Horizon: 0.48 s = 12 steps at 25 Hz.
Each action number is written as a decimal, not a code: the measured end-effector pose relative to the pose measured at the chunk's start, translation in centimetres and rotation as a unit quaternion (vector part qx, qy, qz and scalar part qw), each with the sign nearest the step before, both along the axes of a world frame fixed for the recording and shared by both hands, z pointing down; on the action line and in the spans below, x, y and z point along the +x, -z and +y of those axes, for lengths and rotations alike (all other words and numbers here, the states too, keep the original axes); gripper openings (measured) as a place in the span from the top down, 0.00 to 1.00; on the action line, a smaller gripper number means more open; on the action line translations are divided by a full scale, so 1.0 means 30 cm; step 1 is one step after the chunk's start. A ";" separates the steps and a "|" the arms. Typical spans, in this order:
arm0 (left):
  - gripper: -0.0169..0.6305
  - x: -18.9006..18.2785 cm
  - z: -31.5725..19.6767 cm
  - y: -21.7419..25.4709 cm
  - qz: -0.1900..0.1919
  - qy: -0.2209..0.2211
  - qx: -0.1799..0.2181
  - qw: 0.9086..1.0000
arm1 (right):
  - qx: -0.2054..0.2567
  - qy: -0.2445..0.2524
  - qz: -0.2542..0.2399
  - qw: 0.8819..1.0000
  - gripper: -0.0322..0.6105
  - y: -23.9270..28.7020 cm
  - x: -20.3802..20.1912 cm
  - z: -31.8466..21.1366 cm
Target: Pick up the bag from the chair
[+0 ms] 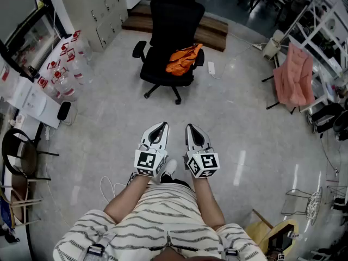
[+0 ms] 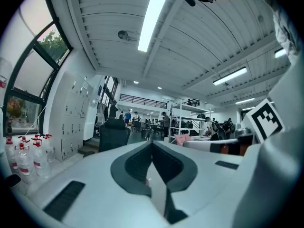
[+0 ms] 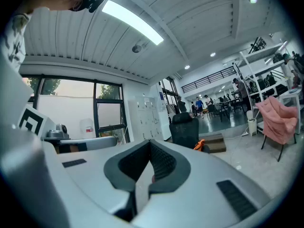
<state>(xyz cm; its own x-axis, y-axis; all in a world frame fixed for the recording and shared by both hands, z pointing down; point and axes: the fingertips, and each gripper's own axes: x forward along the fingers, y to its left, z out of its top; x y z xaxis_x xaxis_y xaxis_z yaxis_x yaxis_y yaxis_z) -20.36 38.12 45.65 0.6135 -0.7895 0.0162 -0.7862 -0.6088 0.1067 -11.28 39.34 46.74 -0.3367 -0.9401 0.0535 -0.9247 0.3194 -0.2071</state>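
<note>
An orange bag [image 1: 184, 60] lies crumpled on the seat of a black office chair [image 1: 173, 20] at the far side of the floor. In the right gripper view the bag [image 3: 200, 144] shows as a small orange patch beside the chair [image 3: 185, 129]. The left gripper view shows only the chair's back [image 2: 113, 134]; the bag is hidden there. My left gripper [image 1: 162, 125] and right gripper [image 1: 190, 128] are held side by side close to my body, well short of the chair. Both are shut with nothing in them, and their tips [image 2: 152, 144] [image 3: 150, 144] point toward the chair.
Several water bottles [image 1: 65, 64] stand at the left by grey lockers [image 1: 92, 4]. A pink cloth [image 1: 293, 75] hangs on a frame at the right. A wooden step [image 1: 212, 31] lies behind the chair and a white power strip [image 1: 211, 68] lies beside it. A black stool [image 1: 22, 151] stands at the near left.
</note>
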 end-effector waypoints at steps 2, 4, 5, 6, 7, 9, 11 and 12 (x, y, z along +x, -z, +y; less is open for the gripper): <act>0.94 -0.005 -0.009 0.001 0.000 -0.003 0.002 1.000 | 0.003 -0.003 0.000 1.000 0.92 0.003 -0.006 -0.011; 0.94 -0.006 -0.015 0.001 0.001 -0.004 0.003 1.000 | 0.006 -0.004 0.002 1.000 0.92 0.006 -0.009 -0.019; 0.94 -0.006 -0.017 0.000 0.001 -0.004 0.003 1.000 | 0.007 -0.004 0.002 1.000 0.92 0.009 -0.008 -0.022; 0.94 -0.005 -0.018 -0.001 0.001 -0.004 0.003 1.000 | 0.008 -0.003 0.001 1.000 0.92 0.010 -0.008 -0.024; 0.94 -0.004 -0.020 -0.003 0.000 -0.005 0.003 1.000 | 0.008 -0.003 0.000 1.000 0.92 0.010 -0.008 -0.027; 0.94 -0.004 -0.027 -0.006 -0.002 -0.006 0.003 1.000 | 0.007 -0.003 -0.001 1.000 0.92 0.009 -0.010 -0.034; 0.94 -0.004 -0.037 -0.007 -0.002 -0.007 0.002 1.000 | 0.008 -0.002 -0.006 1.000 0.92 0.012 -0.010 -0.043; 0.94 -0.002 -0.041 -0.008 -0.002 -0.007 0.001 1.000 | 0.009 -0.002 -0.010 1.000 0.92 0.014 -0.007 -0.047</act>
